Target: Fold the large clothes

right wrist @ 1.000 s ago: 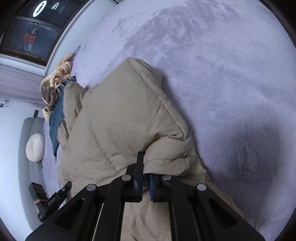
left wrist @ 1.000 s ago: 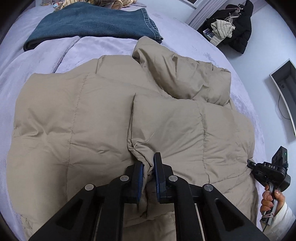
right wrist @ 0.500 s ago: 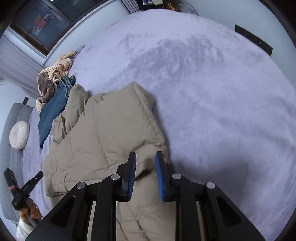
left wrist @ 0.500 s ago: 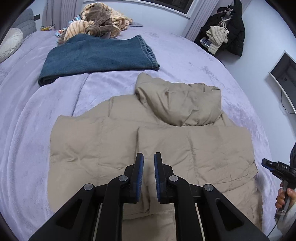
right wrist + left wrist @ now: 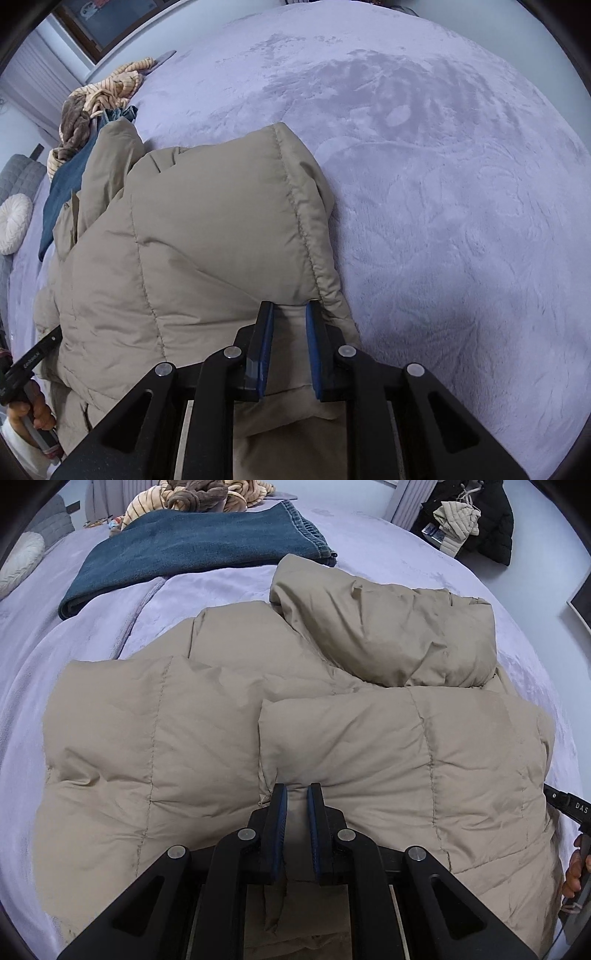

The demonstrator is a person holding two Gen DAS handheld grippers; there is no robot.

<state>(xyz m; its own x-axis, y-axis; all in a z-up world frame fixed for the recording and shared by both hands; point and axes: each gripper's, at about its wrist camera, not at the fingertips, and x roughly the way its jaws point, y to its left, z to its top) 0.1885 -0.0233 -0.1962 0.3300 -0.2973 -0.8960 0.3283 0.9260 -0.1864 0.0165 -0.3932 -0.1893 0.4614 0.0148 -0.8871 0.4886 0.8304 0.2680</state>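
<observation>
Tan puffer jacket (image 5: 295, 716) is now released on the lilac bed (image 5: 461, 184), sleeves folded in; left tool (image 5: 294, 794) and right tool (image 5: 289, 314) are spread and lowered back toward it, next fold pending.

The puffer jacket (image 5: 332, 738) lies flat on the bed (image 5: 92, 635), with its hood (image 5: 388, 627) at 1 o'clock from the middle of the jacket in the left wrist view. Behind the hood, at 11 o'clock, the folded jeans (image 5: 192, 550) lie on the bed, and behind them, near 12 o'clock, is a pile of clothes (image 5: 195, 494). A round cushion (image 5: 18, 561) is at 10 o'clock, at the far left. The left gripper (image 5: 295, 805) is at 6 o'clock, over the near edge of the jacket. The right gripper (image 5: 290, 325) is over the jacket's right edge.
</observation>
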